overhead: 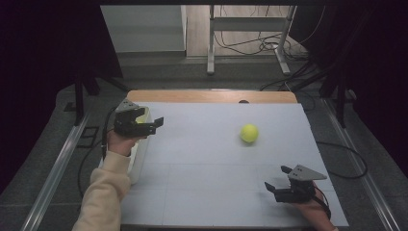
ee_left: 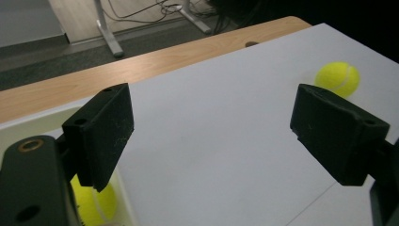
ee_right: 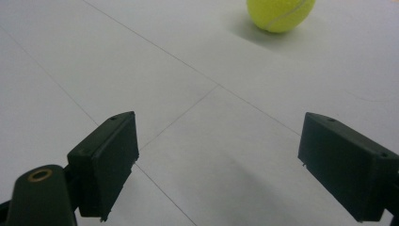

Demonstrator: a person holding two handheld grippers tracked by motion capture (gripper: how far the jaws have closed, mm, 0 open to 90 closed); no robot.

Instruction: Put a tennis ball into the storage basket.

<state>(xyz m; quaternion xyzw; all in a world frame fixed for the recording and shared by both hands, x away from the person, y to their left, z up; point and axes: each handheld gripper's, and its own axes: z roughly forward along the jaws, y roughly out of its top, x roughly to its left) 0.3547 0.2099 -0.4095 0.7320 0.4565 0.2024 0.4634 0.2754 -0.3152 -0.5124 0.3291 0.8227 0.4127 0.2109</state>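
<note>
Your left gripper (overhead: 155, 123) hovers at the left of the high view, above a white bin (overhead: 142, 159) on the bench (overhead: 211, 192) edge, jaws apart and empty. One tennis ball (ee_left: 94, 202) already lies in that bin, at the bottom left of the left gripper view. The second ball (overhead: 249, 133) sits loose right of centre on the bench. Your right gripper (overhead: 277, 179) rests low at the lower right, released, aimed toward that ball. To fetch it cleanly, come level, straddle it evenly and close gently so it does not roll. Your left forearm reaches up from the bottom edge.
</note>
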